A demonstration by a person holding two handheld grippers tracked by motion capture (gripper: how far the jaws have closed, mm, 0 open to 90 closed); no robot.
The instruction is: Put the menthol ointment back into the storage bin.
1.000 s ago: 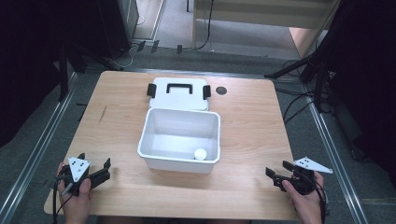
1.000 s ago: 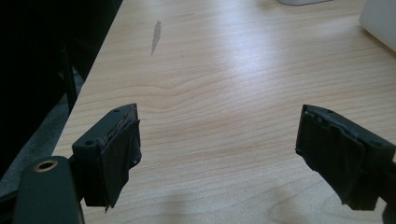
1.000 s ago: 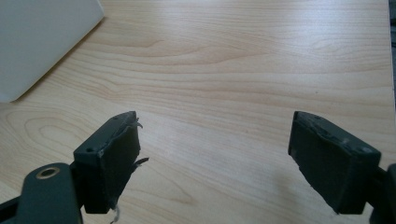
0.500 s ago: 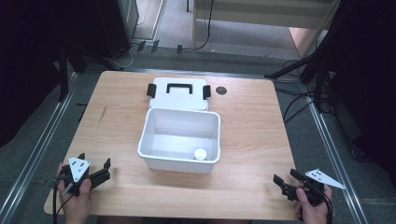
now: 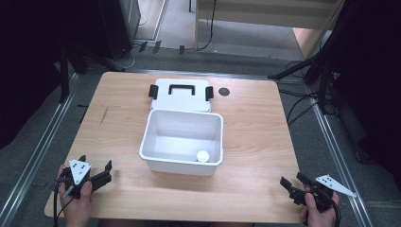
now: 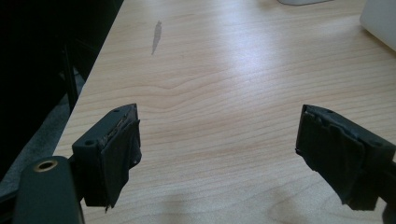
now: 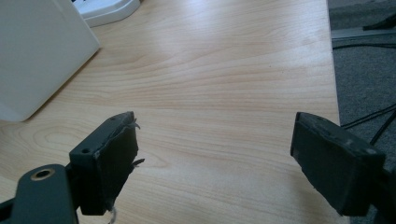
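Note:
A white open box point(image 5: 183, 141) stands in the middle of the wooden table point(image 5: 255, 127), with a small white round object point(image 5: 203, 155) on its floor near the front right corner. Behind it lies its white lid point(image 5: 180, 93) with a black handle and black side clips. My left gripper point(image 5: 102, 174) rests at the table's front left, held by a hand, jaws wide apart with nothing between them point(image 6: 217, 149). At the front right corner my right gripper point(image 5: 292, 183) is open and empty too point(image 7: 215, 154); the box's wall point(image 7: 37, 51) lies off to its left.
A small black round mark point(image 5: 224, 91) sits on the table right of the lid. Metal rails point(image 5: 38, 156) run along both sides on the grey floor, and cables point(image 5: 302, 106) trail at the right. A dark smudge point(image 6: 157, 35) marks the wood ahead of the left gripper.
My right gripper has drawn back toward the table's front right corner and a little to the right. The left gripper and the box have stayed put.

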